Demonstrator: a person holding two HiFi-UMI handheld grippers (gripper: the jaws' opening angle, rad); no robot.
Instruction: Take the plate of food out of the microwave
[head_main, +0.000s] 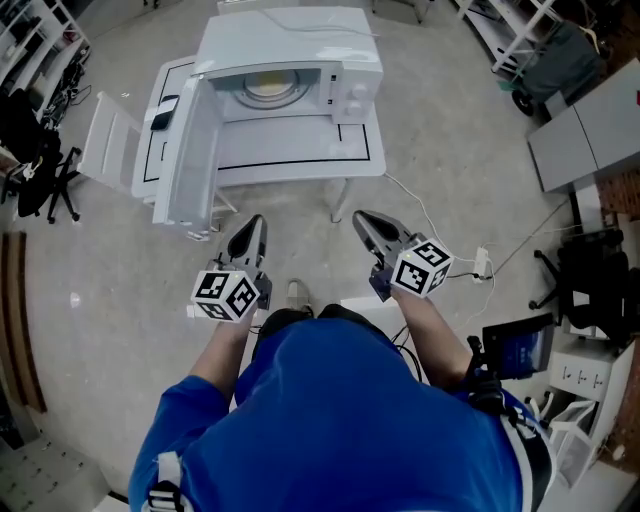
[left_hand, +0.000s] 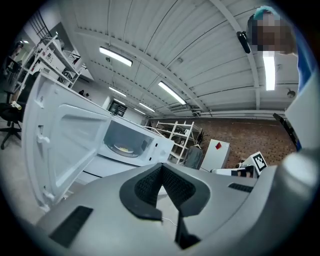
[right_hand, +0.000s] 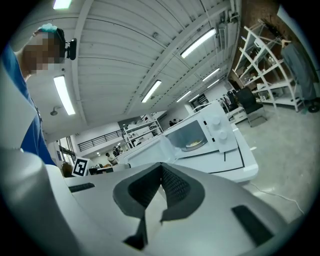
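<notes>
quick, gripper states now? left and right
Left gripper: closed, holding nothing.
Right gripper: closed, holding nothing.

The person is holding both grippers out ahead, side by side and apart. The bare left forearm (head_main: 222, 352) and right forearm (head_main: 432, 325) are reaching forward. The left gripper (head_main: 254, 222) is pointing forward and slightly right, its jaws pressed together with nothing between them. The right gripper (head_main: 362, 218) is angling forward and left, its jaws likewise closed and empty.
</notes>
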